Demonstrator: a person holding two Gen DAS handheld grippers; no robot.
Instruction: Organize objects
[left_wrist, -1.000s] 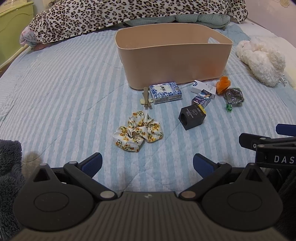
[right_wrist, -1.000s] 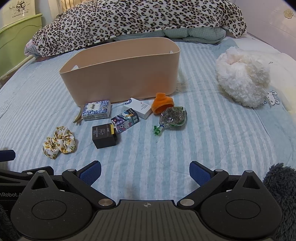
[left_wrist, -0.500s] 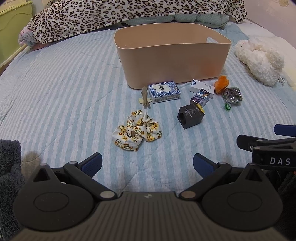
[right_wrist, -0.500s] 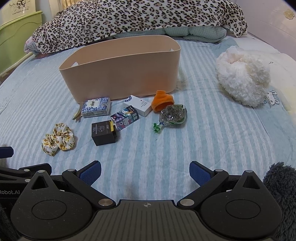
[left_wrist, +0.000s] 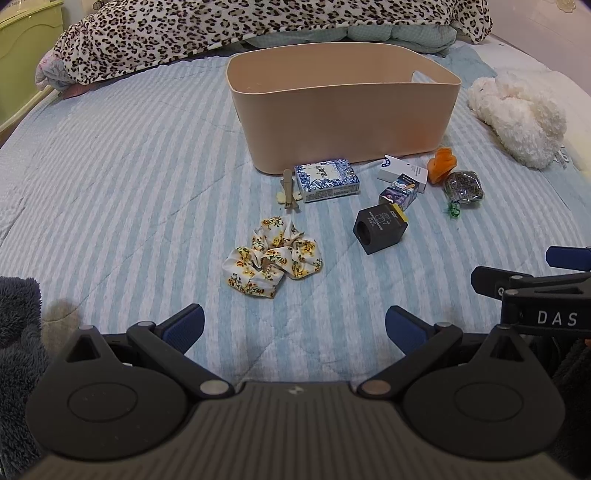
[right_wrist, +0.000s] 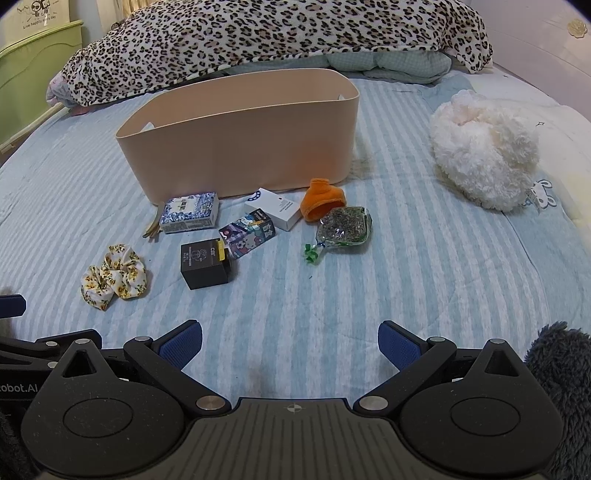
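A tan storage bin (left_wrist: 343, 122) (right_wrist: 240, 147) stands on the striped bed. In front of it lie a floral scrunchie (left_wrist: 271, 264) (right_wrist: 112, 275), a black box (left_wrist: 380, 229) (right_wrist: 205, 264), a blue-white patterned box (left_wrist: 327, 179) (right_wrist: 190, 212), a cartoon box (left_wrist: 400, 192) (right_wrist: 247, 232), a white box (left_wrist: 404, 171) (right_wrist: 273, 208), an orange cloth piece (left_wrist: 441, 164) (right_wrist: 321, 199), a clear bag of dried herbs (left_wrist: 463, 186) (right_wrist: 345, 225) and a wooden clip (left_wrist: 288, 190) (right_wrist: 153, 225). My left gripper (left_wrist: 294, 326) is open and empty, short of the scrunchie. My right gripper (right_wrist: 290, 341) is open and empty, short of the objects.
A fluffy white plush (left_wrist: 517, 114) (right_wrist: 484, 151) lies right of the bin. A leopard-print blanket (left_wrist: 240, 26) (right_wrist: 277, 33) is piled behind it. A green cabinet (right_wrist: 33, 74) stands at far left. Dark fuzzy sleeves show at the frame edges.
Both views shift slightly: the objects appear a little higher and farther in the frames. Both grippers stay open and nothing on the bed has moved.
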